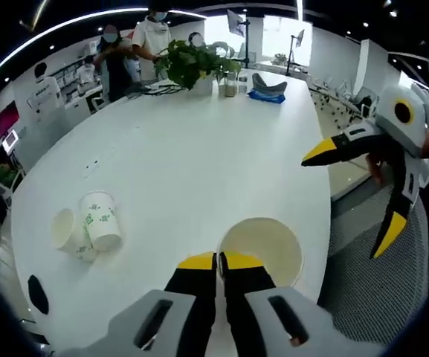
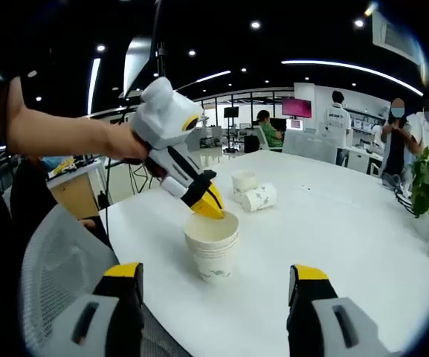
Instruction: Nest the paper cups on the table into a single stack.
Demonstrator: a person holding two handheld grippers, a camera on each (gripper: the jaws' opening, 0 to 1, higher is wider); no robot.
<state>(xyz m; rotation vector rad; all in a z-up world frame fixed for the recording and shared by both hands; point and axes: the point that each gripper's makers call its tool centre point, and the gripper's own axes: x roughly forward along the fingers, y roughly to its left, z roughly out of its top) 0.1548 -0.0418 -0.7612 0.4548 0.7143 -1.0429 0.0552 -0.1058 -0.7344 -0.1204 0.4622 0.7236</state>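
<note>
Out past our left tongs (image 1: 219, 260), pinched on the rim of the stack (image 2: 212, 249), two loose cups (image 1: 88, 227) wait on the tabletop (image 1: 199, 163), one lying sideways, nearer them than our gaping, empty right tongs (image 2: 214, 277).

Bright, even light falls on my white table (image 1: 199, 171), coming from ceiling strips (image 2: 348, 67) and spots overhead, plus windows (image 1: 285, 37) beyond the table's far end that blow out to white. Shadows under the cups (image 1: 88, 223) are faint and soft. The fisheye bends the table's edge hard. People (image 2: 404, 141) past the table look small and soft; my yellow tips (image 1: 220, 262) stay sharp.
</note>
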